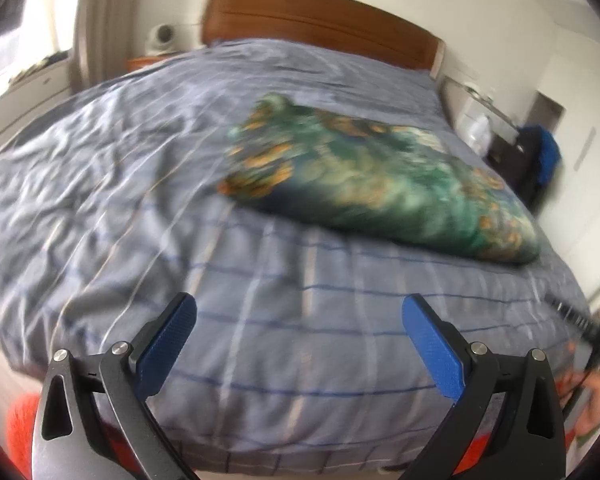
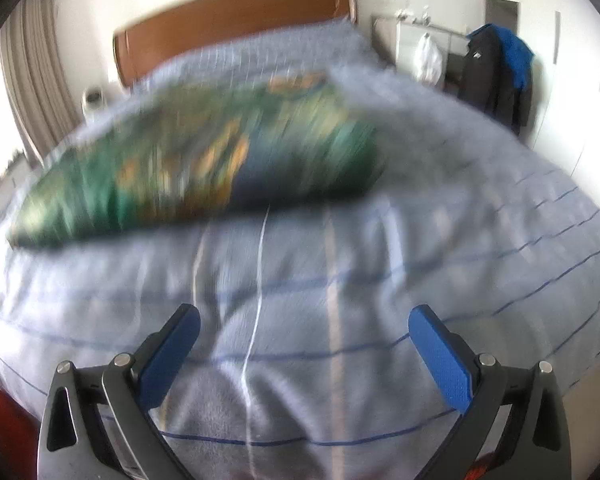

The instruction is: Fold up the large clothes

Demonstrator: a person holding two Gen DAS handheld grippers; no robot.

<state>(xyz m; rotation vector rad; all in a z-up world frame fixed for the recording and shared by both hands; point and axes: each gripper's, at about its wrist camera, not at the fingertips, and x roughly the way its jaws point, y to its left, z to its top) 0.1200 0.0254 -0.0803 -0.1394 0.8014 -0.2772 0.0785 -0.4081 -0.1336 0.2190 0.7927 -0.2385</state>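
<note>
A green garment with orange and teal print lies in a flat heap on the bed, right of the middle in the left wrist view. It shows blurred at the upper left of the right wrist view. My left gripper is open above the near part of the bed, well short of the garment, nothing between its blue pads. My right gripper is also open and empty over the near bedcover, the garment lying beyond it. Both views are motion-blurred.
The bed carries a grey-blue checked cover and a brown wooden headboard. A clothes rack with dark and blue jackets stands to the right. Curtains hang at the left. A hand holding the other tool shows at the right edge.
</note>
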